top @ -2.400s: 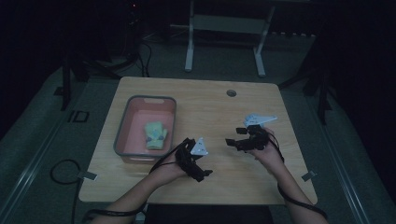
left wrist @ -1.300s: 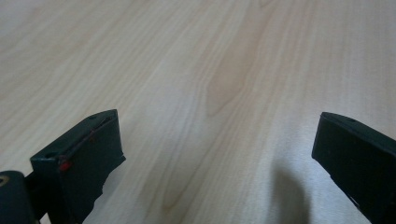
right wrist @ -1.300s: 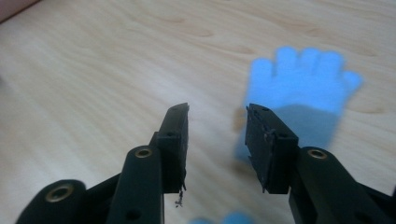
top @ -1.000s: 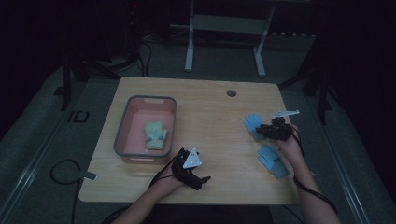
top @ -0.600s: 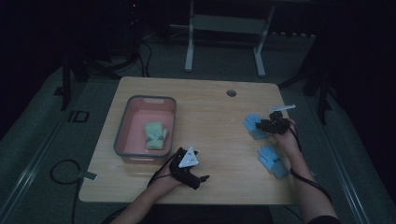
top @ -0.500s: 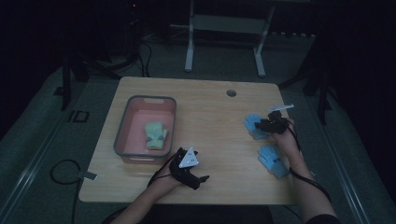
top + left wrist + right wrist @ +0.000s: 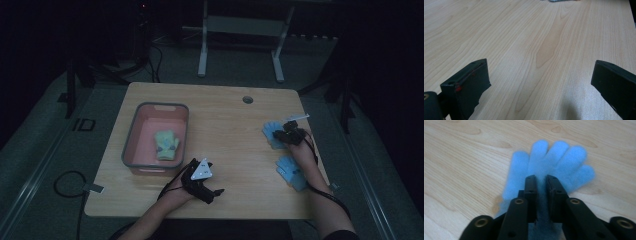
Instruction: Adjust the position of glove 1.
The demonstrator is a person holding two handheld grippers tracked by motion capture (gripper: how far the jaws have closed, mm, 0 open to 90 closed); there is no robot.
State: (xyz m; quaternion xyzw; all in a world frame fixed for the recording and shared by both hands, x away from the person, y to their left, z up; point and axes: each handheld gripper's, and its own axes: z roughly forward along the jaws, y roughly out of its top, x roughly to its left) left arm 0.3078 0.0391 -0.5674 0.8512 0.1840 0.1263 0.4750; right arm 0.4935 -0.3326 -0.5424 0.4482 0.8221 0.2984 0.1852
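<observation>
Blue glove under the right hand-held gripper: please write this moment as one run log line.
right hand-held gripper: shut on blue glove | left hand-held gripper: open, nothing held | second blue glove: on table | green glove: in bin

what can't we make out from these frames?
- Blue glove, right gripper view: its cuff end is hidden behind the right claw, whose jaws are pinched on the fabric; the outline is blurred.
- Second blue glove, high view: partly covered by the person's right forearm.
- Green glove in the pink bin, high view: too small and dim to tell one glove from two.
- Left claw, left gripper view: both jaws are cut off by the bottom edge.
</observation>
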